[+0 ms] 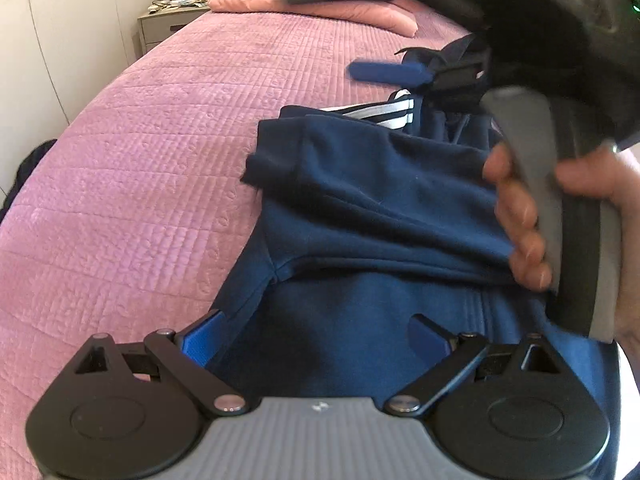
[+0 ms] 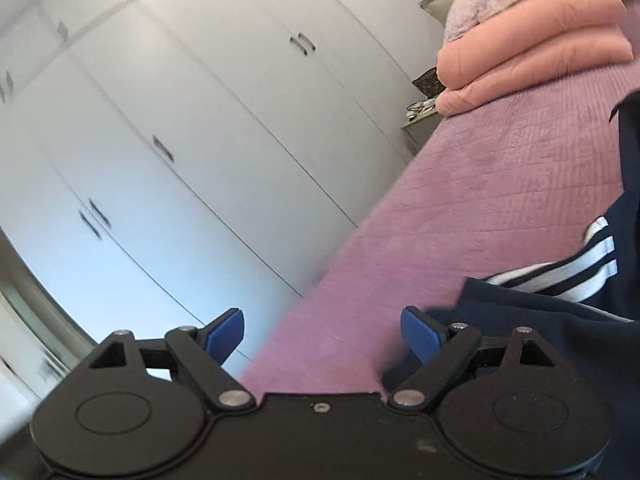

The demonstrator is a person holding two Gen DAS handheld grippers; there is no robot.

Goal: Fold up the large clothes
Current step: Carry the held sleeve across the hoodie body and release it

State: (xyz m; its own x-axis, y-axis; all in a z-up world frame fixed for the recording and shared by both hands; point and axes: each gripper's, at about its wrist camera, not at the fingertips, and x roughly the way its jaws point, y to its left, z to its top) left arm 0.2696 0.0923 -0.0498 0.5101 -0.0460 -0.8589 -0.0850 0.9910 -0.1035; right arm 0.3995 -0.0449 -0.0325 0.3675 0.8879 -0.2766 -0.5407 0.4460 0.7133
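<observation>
A navy sweatshirt with white sleeve stripes lies partly folded on the pink quilted bed. My left gripper is open and empty, low over the near part of the sweatshirt, its blue pads wide apart. My right gripper is held in a hand at the right, above the garment, open and empty. In the right wrist view the right gripper is open and tilted, above the bed, with the sweatshirt at the right.
Folded pink bedding lies at the head of the bed, also in the right wrist view. A bedside table with a basket stands at the far left. White wardrobe doors line the wall beyond the bed's edge.
</observation>
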